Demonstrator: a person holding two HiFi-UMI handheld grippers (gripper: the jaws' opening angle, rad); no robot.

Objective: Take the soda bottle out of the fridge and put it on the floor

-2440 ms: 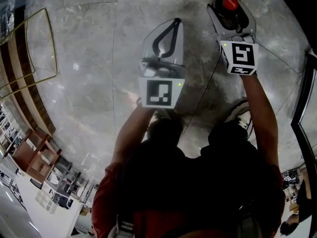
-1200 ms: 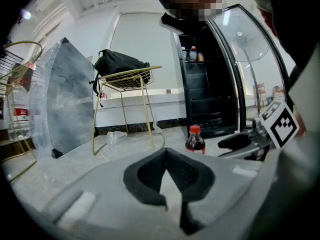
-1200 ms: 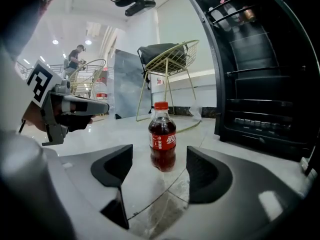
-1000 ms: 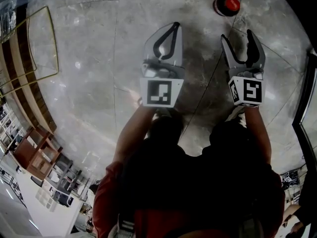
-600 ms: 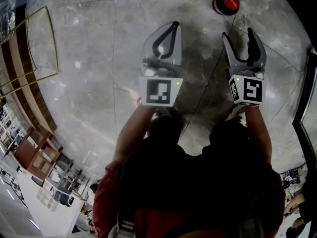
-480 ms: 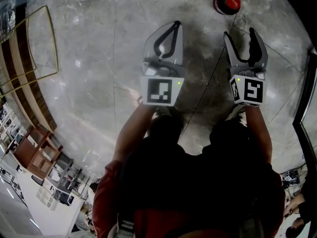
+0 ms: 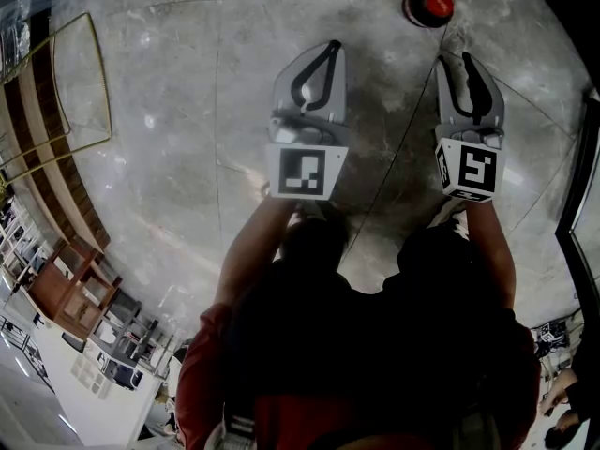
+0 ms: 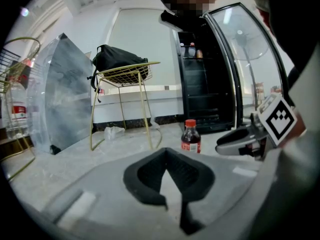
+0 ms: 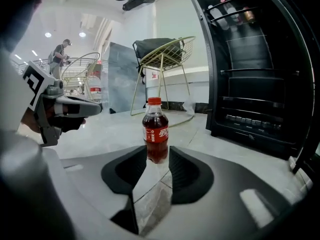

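Soda bottle: the clear plastic soda bottle with dark cola, a red cap and a red label is standing upright on the grey marbled stone floor, at the far right, with nothing touching it.

Fridge: the black glass-door fridge is standing open to the right of the bottle, which is out of it and apart from it.

Right gripper: the right gripper is hanging short of the bottle, on the near side of it. Its jaws have just been closing and are now standing a narrow gap apart. Nothing is between them; its own view is only showing the bottle through the gap, farther off.

Left gripper: the left gripper is hovering to the left with its jaws together on nothing, well apart from the bottle.

Step in hand: the placing is looking done, and what is remaining is getting clear of the bottle.

Doing it well: the right gripper is best kept on a straight line toward the person, with no sideways swing near the tall, narrow bottle. The left gripper is best kept where it is hanging.
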